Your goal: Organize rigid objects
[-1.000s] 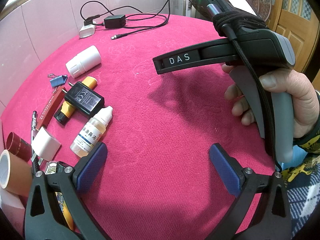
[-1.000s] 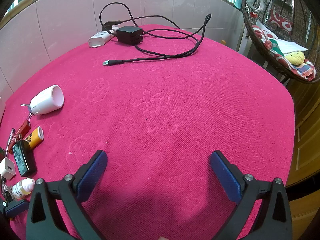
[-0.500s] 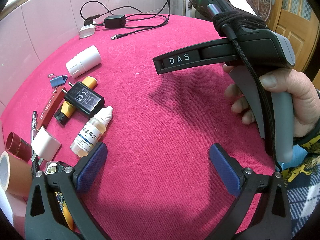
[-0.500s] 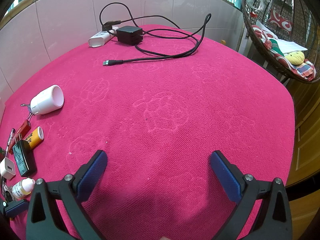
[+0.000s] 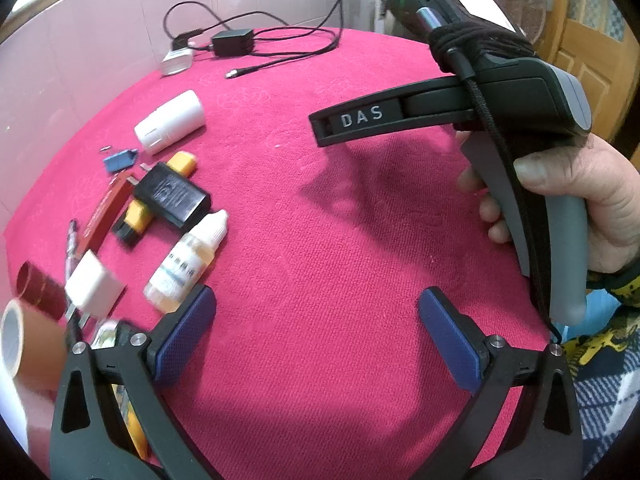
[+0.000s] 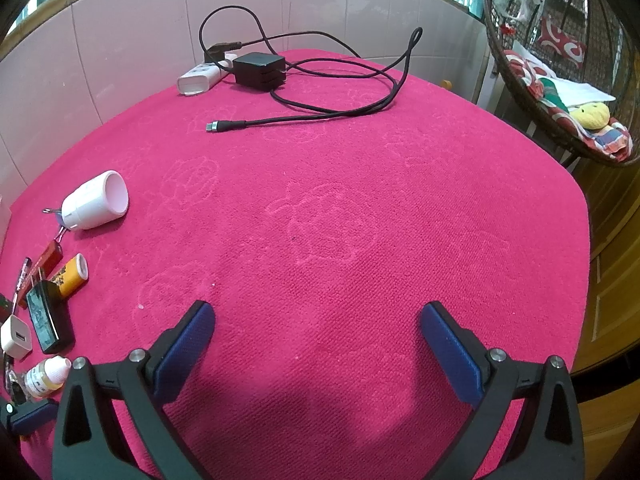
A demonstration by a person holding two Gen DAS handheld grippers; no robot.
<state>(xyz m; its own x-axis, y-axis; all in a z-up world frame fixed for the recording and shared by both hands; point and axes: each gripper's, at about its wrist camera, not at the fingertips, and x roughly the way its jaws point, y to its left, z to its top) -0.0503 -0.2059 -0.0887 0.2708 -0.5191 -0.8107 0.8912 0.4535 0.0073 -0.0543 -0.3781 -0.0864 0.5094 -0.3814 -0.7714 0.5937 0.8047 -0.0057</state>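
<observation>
Small objects lie in a cluster at the table's left: a white plastic cylinder [image 5: 170, 125] [image 6: 96, 200], a black adapter [image 5: 172, 195] [image 6: 50, 322] across an orange tube [image 5: 182, 162] [image 6: 72, 274], a dropper bottle [image 5: 186, 258] [image 6: 46, 376], a white charger cube [image 5: 94, 290] [image 6: 16, 338], a blue binder clip [image 5: 119, 160], a red flat stick [image 5: 105, 212]. My left gripper [image 5: 316, 336] is open and empty, its left pad beside the dropper bottle. My right gripper [image 6: 316, 348] is open and empty over bare cloth; its body shows in the left wrist view [image 5: 460, 108].
A pink cloth [image 6: 340, 220] covers the round table. A black power brick [image 6: 259, 70], its cable [image 6: 360, 100] and a white power strip [image 6: 200, 78] lie at the back. Brown tape rolls [image 5: 24, 340] sit at the left edge. A wicker chair [image 6: 560, 60] stands at the right.
The left wrist view has shifted slightly; the left-side objects are a little blurred. The right gripper has not moved. Both grippers stay open.
</observation>
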